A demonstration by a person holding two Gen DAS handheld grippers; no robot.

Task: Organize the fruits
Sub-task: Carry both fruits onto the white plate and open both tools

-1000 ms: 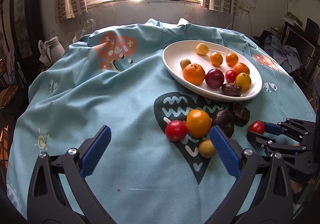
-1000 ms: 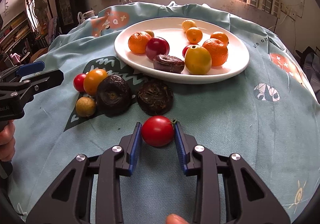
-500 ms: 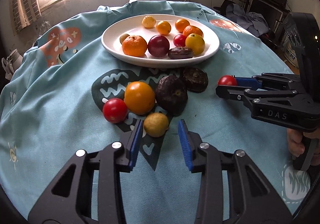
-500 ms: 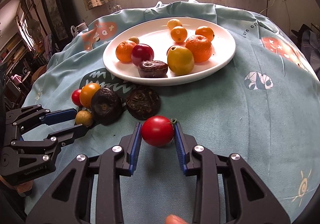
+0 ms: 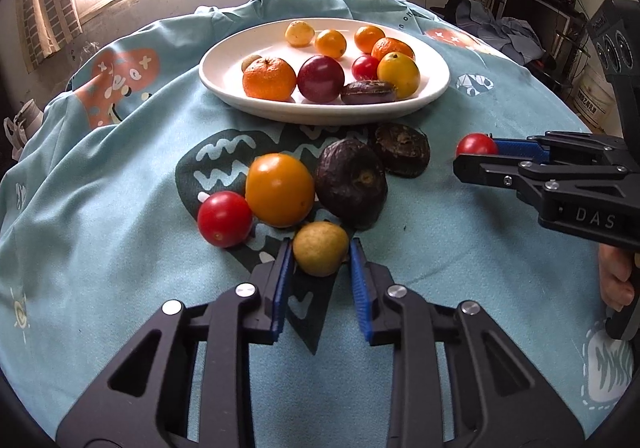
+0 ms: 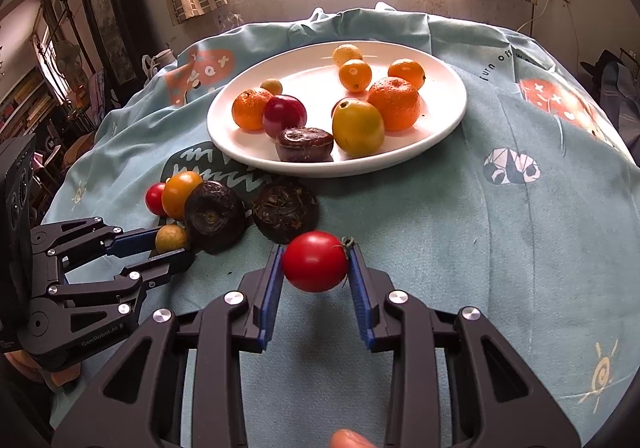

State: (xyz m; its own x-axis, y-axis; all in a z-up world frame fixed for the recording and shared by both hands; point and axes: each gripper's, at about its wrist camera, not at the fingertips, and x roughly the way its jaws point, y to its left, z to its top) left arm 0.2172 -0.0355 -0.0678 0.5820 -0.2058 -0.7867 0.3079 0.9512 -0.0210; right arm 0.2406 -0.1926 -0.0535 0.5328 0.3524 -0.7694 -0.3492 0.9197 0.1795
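Note:
A white oval plate [image 5: 224, 82] [image 6: 448, 120] holds several fruits. In front of it on the cloth lie a red tomato [image 5: 224, 219], an orange tomato [image 5: 279, 189] and two dark wrinkled fruits [image 5: 351, 183] [image 5: 402, 149]. My left gripper [image 5: 320, 254] [image 6: 170, 244] has its jaws around a small yellow fruit [image 5: 320, 253] [image 6: 171, 238] that rests on the cloth; the pads sit at its sides. My right gripper [image 6: 316, 268] [image 5: 476, 152] is shut on a red cherry tomato [image 6: 316, 266] [image 5: 476, 145] and holds it above the cloth.
The round table carries a light blue printed cloth [image 5: 120, 176] that drops away at the edges. A bright window and curtains are behind it. Furniture and clutter stand at the far right [image 5: 560, 20]. A hand [image 5: 616, 280] holds the right gripper's handle.
My left gripper has swung in toward the loose fruits and narrowed from wide open to around the small yellow fruit. My right gripper has lifted the red cherry tomato a little.

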